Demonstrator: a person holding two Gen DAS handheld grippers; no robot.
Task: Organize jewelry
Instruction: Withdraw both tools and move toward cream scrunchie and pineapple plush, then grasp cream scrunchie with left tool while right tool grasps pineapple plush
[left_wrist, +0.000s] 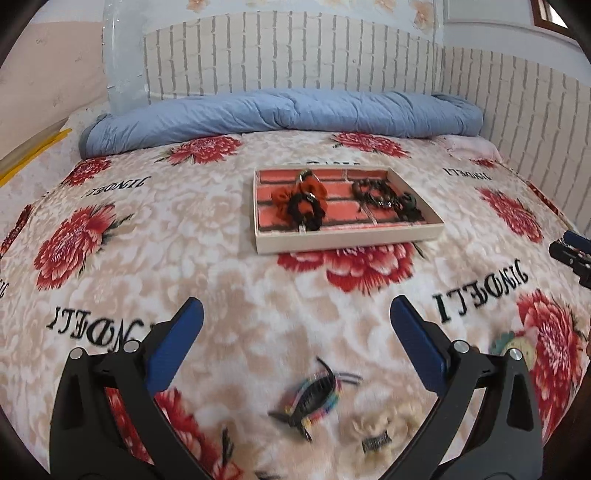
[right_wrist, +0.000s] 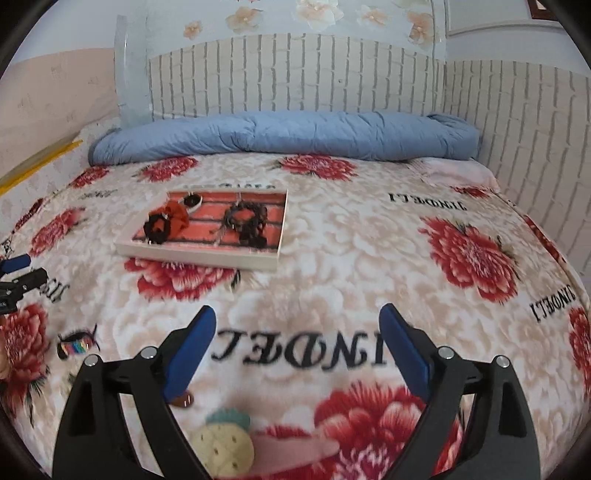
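Now both the left gripper (left_wrist: 295, 314) and right gripper (right_wrist: 297, 321) are wide open and empty, the tray (left_wrist: 347, 242) sits mid-frame, so next comes picking the striped clip (left_wrist: 314, 398) at lower centre.

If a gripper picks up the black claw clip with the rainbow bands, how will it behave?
The black claw clip looks like rigid plastic, so it should probably hold its shape. Its curved, toothed form may slip or twist between flat pads. The coloured bands wrapped around it seem loose and might slide off. It lies on soft blanket, so pushing likely snags it.
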